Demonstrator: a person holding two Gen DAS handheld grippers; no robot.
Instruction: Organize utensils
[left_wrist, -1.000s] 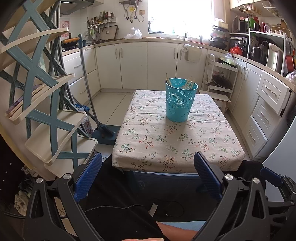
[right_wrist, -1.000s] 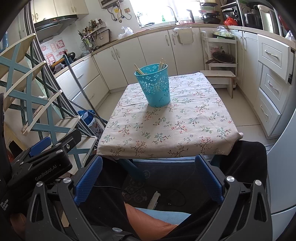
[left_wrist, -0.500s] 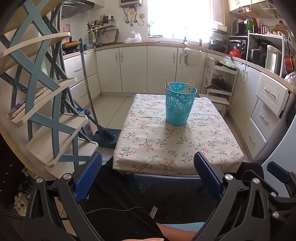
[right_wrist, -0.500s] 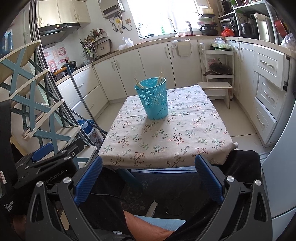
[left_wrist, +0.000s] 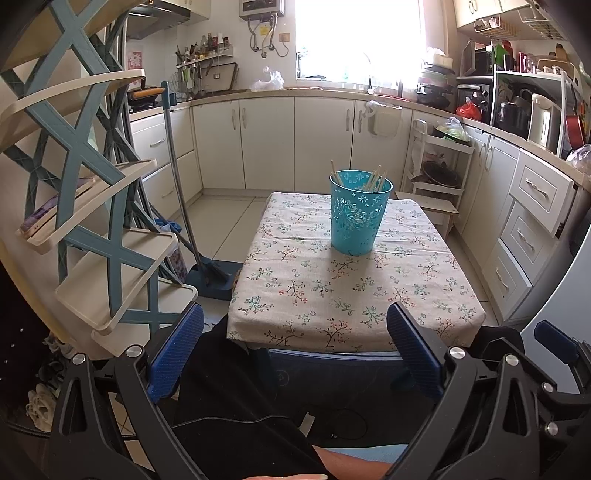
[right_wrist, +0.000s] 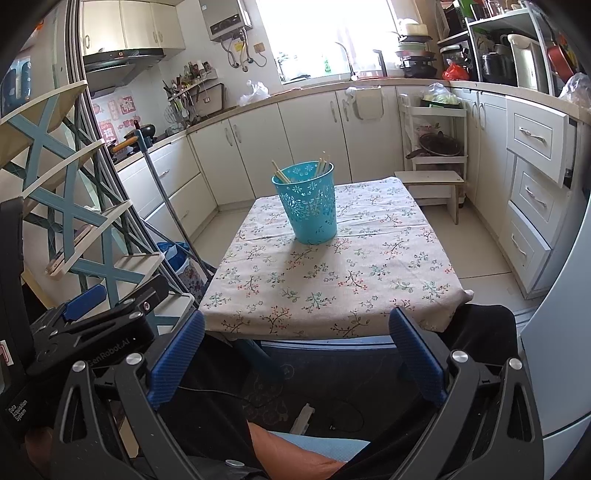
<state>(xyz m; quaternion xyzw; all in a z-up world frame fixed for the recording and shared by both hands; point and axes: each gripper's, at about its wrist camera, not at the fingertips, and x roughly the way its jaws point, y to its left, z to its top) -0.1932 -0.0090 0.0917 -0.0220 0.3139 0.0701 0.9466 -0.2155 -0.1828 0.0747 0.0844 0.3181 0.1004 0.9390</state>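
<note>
A turquoise perforated holder stands upright toward the far side of a small table with a floral cloth. Several wooden chopsticks stick out of it. It also shows in the right wrist view with the chopsticks. My left gripper is open and empty, held below and in front of the table's near edge. My right gripper is open and empty too, at about the same distance. The left gripper's body shows at the left of the right wrist view.
A blue and cream shelf rack stands at the left, with a mop leaning beside it. White kitchen cabinets run along the back and right. A small white step stool stands behind the table. A person's legs are below.
Both grippers have drawn back and tilted up a little, so the table and holder sit lower and farther in view. Both stay open and empty.
</note>
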